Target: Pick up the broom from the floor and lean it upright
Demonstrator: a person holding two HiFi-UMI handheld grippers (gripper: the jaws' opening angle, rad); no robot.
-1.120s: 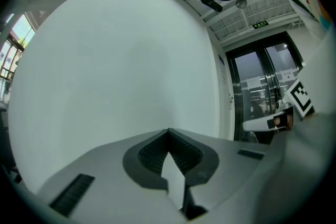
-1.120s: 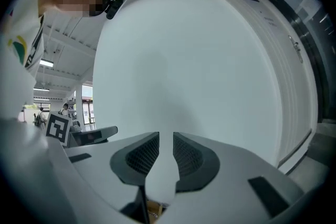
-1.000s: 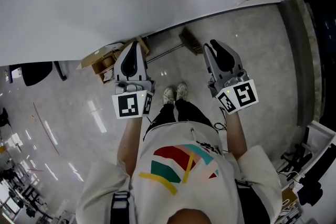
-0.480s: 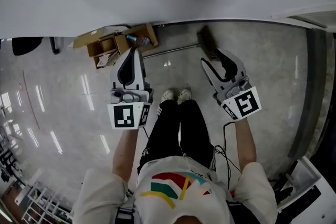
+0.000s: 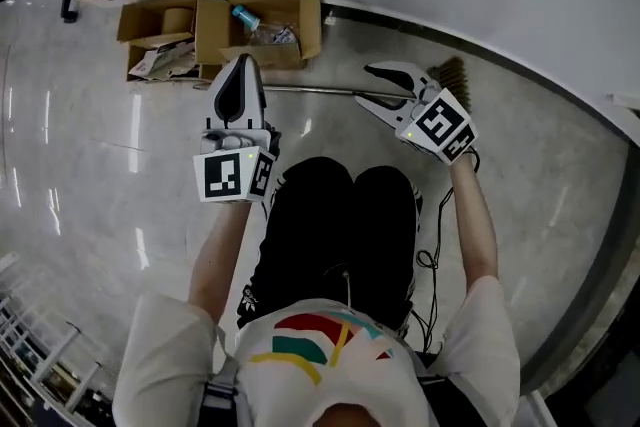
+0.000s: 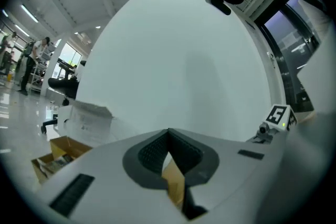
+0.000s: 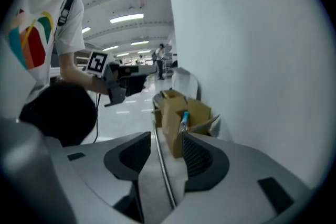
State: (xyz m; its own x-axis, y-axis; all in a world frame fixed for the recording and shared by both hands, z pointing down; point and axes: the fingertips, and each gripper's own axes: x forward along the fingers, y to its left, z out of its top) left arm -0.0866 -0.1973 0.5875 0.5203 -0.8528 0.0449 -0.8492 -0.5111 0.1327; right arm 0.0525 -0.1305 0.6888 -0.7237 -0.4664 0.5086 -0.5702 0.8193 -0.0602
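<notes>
Right fingers (image 7: pixel 128 157) opening around broom handle (image 7: pixel 163 173).

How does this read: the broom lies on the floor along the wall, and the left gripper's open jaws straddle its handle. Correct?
Not the left: it is the right gripper whose opening jaws straddle the handle of the broom, pads off it, as the right gripper view shows. The left gripper is shut, empty. The rest holds.
</notes>
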